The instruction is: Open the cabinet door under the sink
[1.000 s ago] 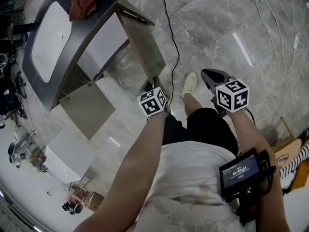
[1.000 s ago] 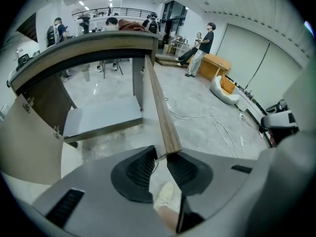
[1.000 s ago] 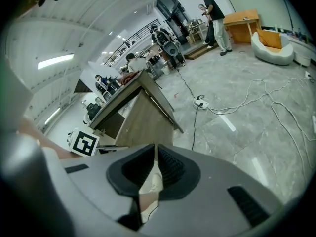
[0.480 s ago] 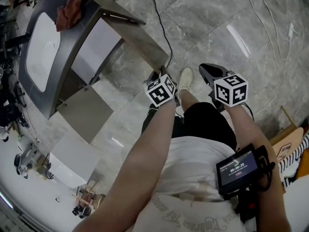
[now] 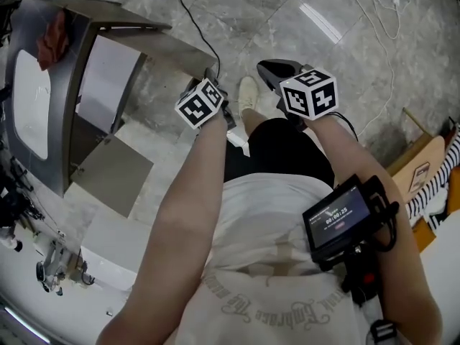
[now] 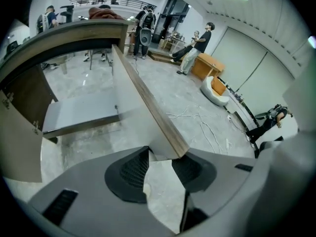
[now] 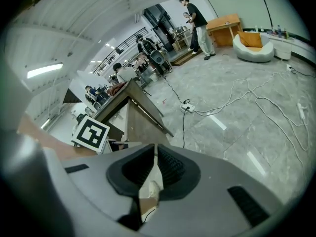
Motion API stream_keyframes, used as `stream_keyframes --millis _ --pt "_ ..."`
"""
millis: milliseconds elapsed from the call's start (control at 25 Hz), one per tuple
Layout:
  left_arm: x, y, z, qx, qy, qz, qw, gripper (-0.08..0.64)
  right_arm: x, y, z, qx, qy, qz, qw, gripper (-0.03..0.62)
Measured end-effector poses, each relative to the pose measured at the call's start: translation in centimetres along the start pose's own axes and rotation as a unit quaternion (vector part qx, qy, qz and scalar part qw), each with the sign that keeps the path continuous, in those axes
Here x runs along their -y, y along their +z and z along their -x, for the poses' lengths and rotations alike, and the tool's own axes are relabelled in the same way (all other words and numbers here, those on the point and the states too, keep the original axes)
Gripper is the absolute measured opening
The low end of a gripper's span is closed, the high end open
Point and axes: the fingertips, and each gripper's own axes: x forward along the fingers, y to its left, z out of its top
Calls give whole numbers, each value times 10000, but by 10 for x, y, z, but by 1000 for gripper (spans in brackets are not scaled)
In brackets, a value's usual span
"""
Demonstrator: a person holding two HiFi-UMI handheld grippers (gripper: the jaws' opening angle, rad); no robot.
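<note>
Cabinet door, grey with a pale wood edge [image 5: 162, 47], stands swung wide out from under the grey tabletop [image 5: 63, 85] and its white sink basin [image 5: 29, 95]. Its free corner sits between the jaws of the left gripper [image 6: 165, 158], which are opening and look clear of it. Best to draw straight back off the edge, I'd say, without nudging the door shut. The right gripper [image 7: 155, 154] hangs clenched on nothing.
</note>
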Motion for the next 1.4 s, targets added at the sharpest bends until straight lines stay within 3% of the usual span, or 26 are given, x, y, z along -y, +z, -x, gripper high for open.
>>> stream_keyframes --millis 120,280,440,720,1040,1200,1400 --pt "2 1 -3 -155 -294 -79 9994 165 -2 1 0 24 -1 -27 10000 31" --pt "3 0 2 -286 -749 122 9967 263 -3 5 -1 39 42 -92 9999 31" --pt "5 -3 16 -375 -1023 195 9939 282 -5 8 -4 36 84 -115 9999 31" --pt "3 11 72 280 -1966 323 9796 284 -25 21 -12 68 268 0 9996 31" --pt "-55 44 140 828 -1956 33 9772 281 -84 42 -44 -244 348 821 9957 31" --pt "-95 54 185 1047 -1888 -291 9760 217 -138 61 -61 -273 532 1207 9909 31" --pt "-176 58 237 1672 -1393 217 9758 106 -227 90 -94 -148 1037 1737 9792 31"
